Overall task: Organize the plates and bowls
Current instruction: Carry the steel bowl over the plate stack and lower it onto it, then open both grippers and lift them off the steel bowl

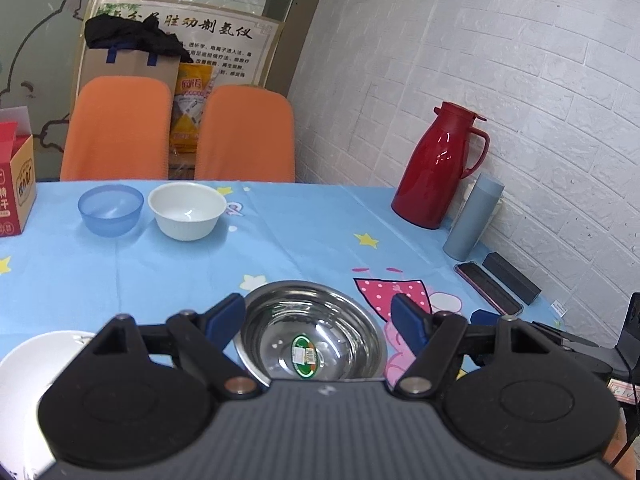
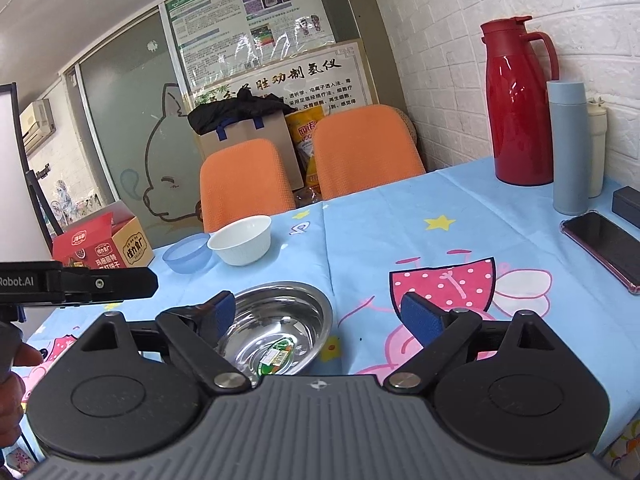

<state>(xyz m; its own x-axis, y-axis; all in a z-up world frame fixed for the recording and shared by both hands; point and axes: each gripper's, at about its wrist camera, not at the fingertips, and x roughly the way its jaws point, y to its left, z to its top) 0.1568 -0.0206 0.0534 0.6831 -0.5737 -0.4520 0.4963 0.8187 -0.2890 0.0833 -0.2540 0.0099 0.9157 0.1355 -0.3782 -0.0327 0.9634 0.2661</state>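
Wall poster [image 2: 276, 76], "Robot.AI" on left hand-held gripper [image 2: 16, 281]

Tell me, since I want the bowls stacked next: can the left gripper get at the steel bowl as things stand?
Probably yes. The left gripper is open, the steel bowl sits just ahead between its fingers, and nothing lies between them. The plate is off to the side.
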